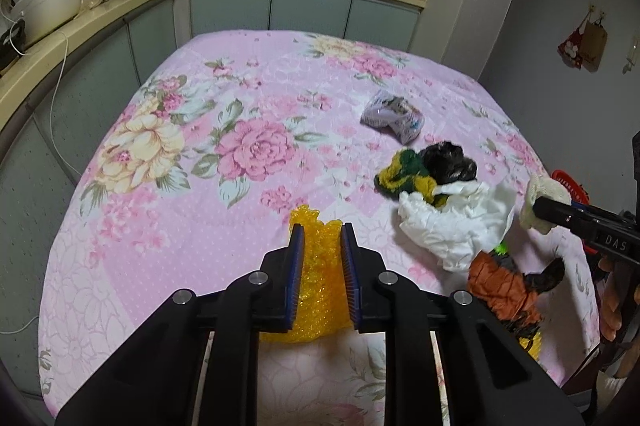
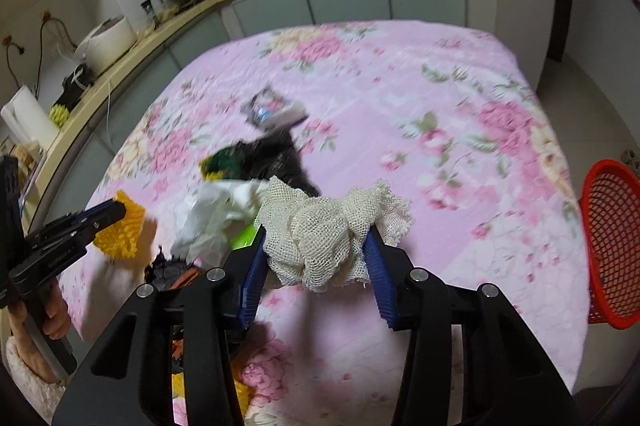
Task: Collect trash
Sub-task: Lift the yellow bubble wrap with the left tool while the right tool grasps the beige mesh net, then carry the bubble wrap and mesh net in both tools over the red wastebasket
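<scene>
My left gripper is shut on a yellow bubble-wrap piece and holds it over the near part of the floral table; it also shows in the right wrist view. My right gripper is shut on a cream mesh cloth, lifted above the table near its front right; the cloth shows in the left wrist view. A trash pile lies between them: white crumpled paper, a green-yellow wrapper, a black bag, an orange wrapper. A printed wrapper lies farther back.
A red mesh basket stands off the table's right edge. The pink floral tablecloth covers the table. A kitchen counter with a rice cooker, bottles and pans runs behind and left.
</scene>
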`<act>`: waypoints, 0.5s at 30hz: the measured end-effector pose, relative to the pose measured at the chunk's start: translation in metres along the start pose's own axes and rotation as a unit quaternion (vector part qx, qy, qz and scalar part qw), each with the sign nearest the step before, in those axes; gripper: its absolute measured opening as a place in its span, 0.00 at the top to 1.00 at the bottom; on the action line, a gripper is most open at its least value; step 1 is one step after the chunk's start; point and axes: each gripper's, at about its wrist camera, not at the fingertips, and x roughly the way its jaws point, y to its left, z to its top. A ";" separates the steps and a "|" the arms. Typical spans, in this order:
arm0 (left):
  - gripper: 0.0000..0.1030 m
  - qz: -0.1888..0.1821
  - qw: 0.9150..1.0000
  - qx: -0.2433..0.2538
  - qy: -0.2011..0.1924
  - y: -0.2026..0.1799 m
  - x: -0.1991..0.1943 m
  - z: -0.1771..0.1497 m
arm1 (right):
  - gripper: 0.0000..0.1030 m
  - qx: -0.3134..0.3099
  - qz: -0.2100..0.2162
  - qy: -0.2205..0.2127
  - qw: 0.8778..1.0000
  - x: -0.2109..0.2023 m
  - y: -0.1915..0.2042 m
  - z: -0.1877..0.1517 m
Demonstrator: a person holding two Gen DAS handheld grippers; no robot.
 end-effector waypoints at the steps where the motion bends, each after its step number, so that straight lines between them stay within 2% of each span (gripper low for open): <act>1: 0.83 0.000 1.000 0.000 -0.003 0.000 -0.002 0.001 | 0.57 0.002 -0.002 -0.004 1.000 -0.002 -0.002 0.001; 7: 0.83 0.002 1.000 0.003 -0.027 -0.005 -0.012 0.016 | 0.57 0.012 -0.016 -0.037 0.999 -0.020 -0.014 0.015; 15: 0.83 0.005 0.997 0.026 -0.074 -0.027 -0.026 0.053 | 0.57 0.013 -0.032 -0.083 0.996 -0.045 -0.022 0.034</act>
